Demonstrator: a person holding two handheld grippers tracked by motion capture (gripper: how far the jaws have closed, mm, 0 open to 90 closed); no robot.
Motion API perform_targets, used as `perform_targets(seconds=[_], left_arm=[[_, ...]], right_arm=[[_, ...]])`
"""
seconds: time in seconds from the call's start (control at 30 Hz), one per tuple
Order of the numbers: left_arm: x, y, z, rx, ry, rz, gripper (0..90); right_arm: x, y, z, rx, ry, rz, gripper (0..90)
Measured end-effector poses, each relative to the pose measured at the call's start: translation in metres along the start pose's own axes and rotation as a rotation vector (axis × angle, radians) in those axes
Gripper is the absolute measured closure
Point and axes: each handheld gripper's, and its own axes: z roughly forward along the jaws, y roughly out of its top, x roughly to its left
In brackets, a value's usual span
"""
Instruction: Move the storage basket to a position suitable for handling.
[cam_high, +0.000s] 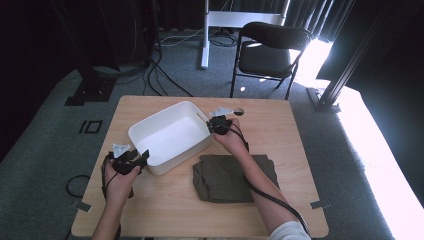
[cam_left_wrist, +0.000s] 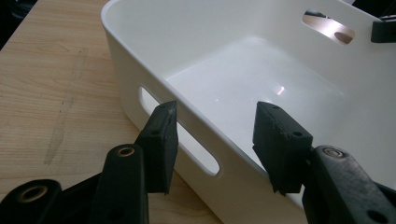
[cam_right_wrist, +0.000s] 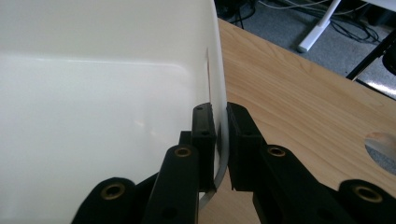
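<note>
Light wooden table (cam_high: 280, 125), square-topped, on grey carpet, filling the lower middle of the high view, with a round hole (cam_high: 238, 111) near its far edge, upper centre. Directly on it: a white plastic bin (cam_high: 170, 136) with slot handles, set at an angle left of centre, and a folded olive-green cloth (cam_high: 220, 177) just to the lower right of the bin. Bare wood grain showing along the left, right and near edges.
</note>
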Motion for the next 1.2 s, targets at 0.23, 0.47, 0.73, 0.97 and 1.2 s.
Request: perform_targets(seconds=[0.23,0.47,0.73,0.97,1.2], left_arm=[[-0.003,0.004,0.008,-0.006,0.005,-0.005,55.4],[-0.006,0.009,0.019,-0.012,0.013,0.002,57.4],[-0.008,0.015,0.031,-0.023,0.011,0.003,60.3],[-0.013,0.02,0.04,-0.021,0.008,0.01,62.1],[-0.02,0.026,0.054,-0.028,0.003,0.022,64.0]], right_arm=[[-0.005,-0.003,-0.003,-0.003,-0.016,0.026,83.1],[-0.01,-0.005,-0.006,0.001,-0.035,0.029,82.9],[-0.021,-0.009,-0.01,0.007,-0.028,0.101,81.7],[-0.024,-0.011,-0.014,0.015,-0.062,0.093,82.7],[-0.032,-0.015,-0.02,0.02,-0.089,0.117,82.8]])
